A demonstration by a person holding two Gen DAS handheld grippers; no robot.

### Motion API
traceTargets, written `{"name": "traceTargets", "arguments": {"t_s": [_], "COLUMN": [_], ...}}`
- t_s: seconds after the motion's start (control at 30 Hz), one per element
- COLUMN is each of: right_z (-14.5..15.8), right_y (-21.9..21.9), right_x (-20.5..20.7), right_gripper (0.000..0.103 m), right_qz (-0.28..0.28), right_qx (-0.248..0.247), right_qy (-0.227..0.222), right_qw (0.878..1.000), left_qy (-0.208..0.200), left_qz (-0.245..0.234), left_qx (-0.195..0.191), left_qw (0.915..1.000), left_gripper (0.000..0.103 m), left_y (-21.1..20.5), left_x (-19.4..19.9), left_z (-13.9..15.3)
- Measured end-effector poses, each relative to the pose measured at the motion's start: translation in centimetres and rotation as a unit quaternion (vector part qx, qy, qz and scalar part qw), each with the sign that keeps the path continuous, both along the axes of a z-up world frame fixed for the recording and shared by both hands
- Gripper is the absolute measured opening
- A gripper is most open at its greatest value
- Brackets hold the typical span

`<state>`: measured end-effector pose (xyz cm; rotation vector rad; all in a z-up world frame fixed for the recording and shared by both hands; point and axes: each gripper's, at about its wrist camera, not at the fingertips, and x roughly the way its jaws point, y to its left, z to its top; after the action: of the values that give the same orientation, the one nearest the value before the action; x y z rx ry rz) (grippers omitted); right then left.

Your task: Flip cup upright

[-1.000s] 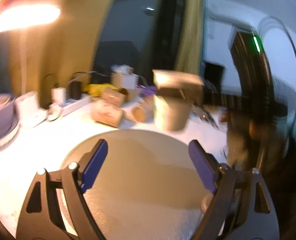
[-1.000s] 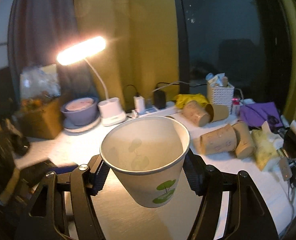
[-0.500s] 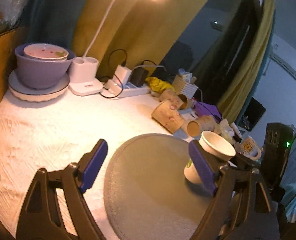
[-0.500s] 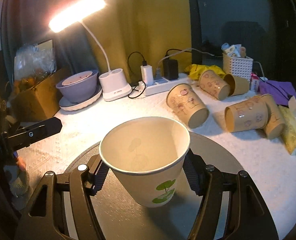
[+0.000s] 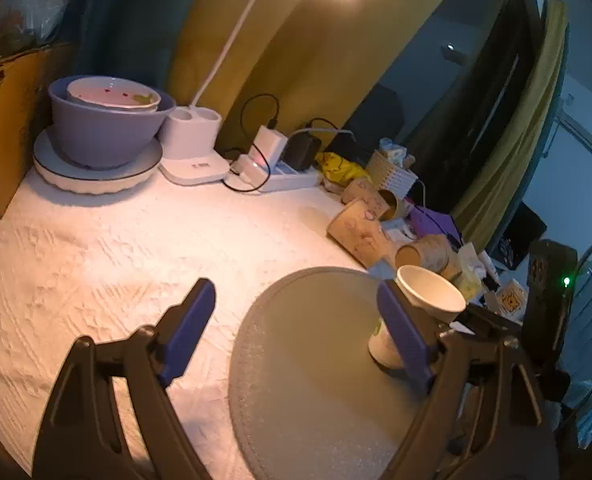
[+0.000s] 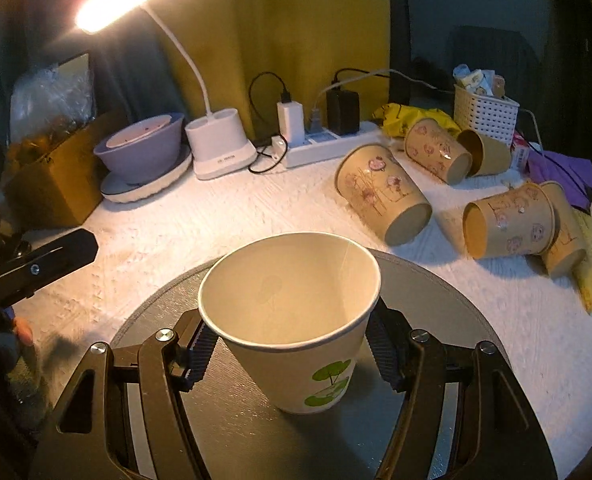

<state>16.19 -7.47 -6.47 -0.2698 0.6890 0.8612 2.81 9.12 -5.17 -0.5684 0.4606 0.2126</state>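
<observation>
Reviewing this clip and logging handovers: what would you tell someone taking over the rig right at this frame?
Right gripper: shut on the white paper cup, which is mouth up with its base on or just above the round grey mat.
Left gripper: open, empty, hovering over the mat's left edge.
Done: the flip; the cup is upright.
Left: check that it sits flat on the mat, open the right jaws, back away without tipping it.
The brown cups lying behind it are untouched.

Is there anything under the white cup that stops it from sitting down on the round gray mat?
Nothing visible does. The white paper cup is upright in the right gripper, its base at the round gray mat, which is bare around it. The tipped brown cups lie off the mat.
</observation>
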Motion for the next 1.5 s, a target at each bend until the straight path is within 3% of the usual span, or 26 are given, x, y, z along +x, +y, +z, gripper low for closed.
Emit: {"name": "traceTargets", "arguments": {"t_s": [0.37,0.87,1.17,1.5], "right_z": [-0.3,-0.2,0.6,2.7], "right_y": [-0.8,-3.9,-6.8,-9.8], "right_x": [-0.6,-2.4,-3.9,-5.6], "right_gripper": [0.07,0.075,0.075,0.075], "right_qz": [-0.017,-0.037,-0.059,-0.082], "right_qx": [-0.023,-0.025,-0.025,-0.011], "right_qy": [-0.006,-0.011,-0.019,-0.04], "right_qw": [1.0,0.999,0.998,0.996], "left_qy": [-0.005,-0.014,-0.017,-0.037], "left_qz": [-0.009,-0.056,-0.092,-0.149], "left_qx": [0.025,0.098,0.136,0.18], "left_qw": [0.9996,0.9935,0.9864,0.9717], "left_gripper": [0.084,0.084,0.084,0.084], "left_y": [-0.9,-4.3,-6.7,-9.7], "left_x": [0.0,0.1,0.1,-0.5], "left_z": [0.5,1.5,1.9,2.8]}}
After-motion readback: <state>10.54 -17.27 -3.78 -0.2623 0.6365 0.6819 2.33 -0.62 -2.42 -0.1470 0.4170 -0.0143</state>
